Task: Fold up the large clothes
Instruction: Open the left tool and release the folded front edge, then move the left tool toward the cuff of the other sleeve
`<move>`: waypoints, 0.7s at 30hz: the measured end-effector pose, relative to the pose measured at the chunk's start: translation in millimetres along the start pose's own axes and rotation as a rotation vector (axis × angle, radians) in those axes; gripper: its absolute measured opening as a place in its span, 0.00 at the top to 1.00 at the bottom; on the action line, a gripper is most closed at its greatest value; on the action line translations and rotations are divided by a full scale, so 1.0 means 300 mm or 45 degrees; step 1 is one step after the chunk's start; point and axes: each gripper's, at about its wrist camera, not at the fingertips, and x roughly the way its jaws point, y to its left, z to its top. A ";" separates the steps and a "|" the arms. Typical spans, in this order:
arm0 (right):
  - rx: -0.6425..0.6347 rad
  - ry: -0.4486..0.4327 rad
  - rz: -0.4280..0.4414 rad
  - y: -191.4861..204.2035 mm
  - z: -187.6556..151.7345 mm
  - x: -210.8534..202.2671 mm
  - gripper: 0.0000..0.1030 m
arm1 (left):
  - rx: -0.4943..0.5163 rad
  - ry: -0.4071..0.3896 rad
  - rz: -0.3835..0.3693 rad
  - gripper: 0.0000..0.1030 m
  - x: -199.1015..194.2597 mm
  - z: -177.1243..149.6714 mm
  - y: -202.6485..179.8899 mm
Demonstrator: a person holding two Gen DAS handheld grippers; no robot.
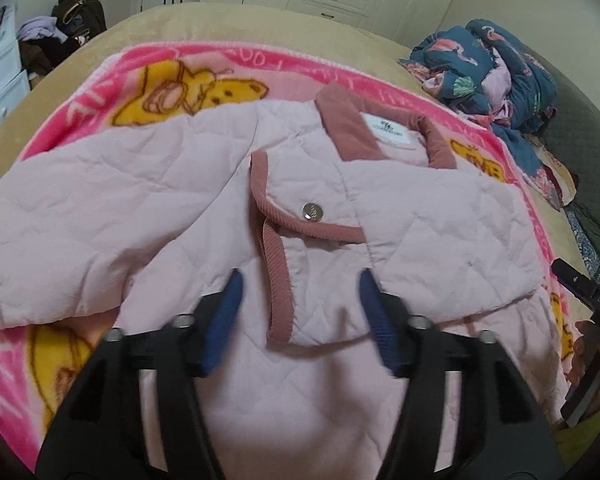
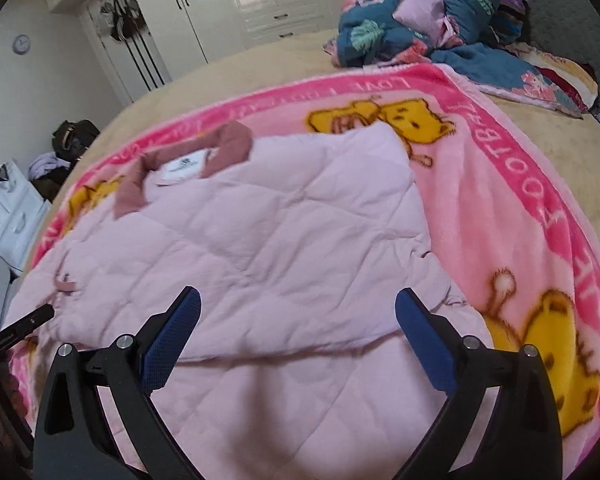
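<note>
Jacket (image 1: 204, 184), pink and quilted, lay partly folded on the cartoon blanket (image 2: 512, 208). Left gripper (image 1: 300, 312) and right gripper (image 2: 298, 344) hovered over it, fingers apart, gripping nothing

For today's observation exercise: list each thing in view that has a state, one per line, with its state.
Pink jacket: lying on the blanket, partly folded.
Snap button: unfastened.
Left gripper: open, holding nothing.
Right gripper: open, holding nothing.
Wardrobe doors: closed.

Pale pink quilted jacket (image 1: 204, 184) with dusty-rose corduroy collar (image 1: 350, 128) and trim, white label inside the neck, silver snap on the front. Lying flat, partly folded, spread just ahead of and beneath the left gripper (image 1: 300, 312).
</note>
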 end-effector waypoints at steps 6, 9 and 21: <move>-0.021 -0.065 0.025 0.051 -0.009 -0.093 0.05 | -0.004 -0.039 0.050 0.09 -0.082 -0.005 -0.023; -0.032 -0.102 0.043 0.078 -0.012 -0.135 0.04 | -0.002 -0.040 0.052 0.09 -0.119 -0.013 -0.022; -0.100 -0.151 0.097 0.237 0.003 -0.228 0.04 | -0.020 -0.083 0.099 0.09 -0.246 -0.049 0.057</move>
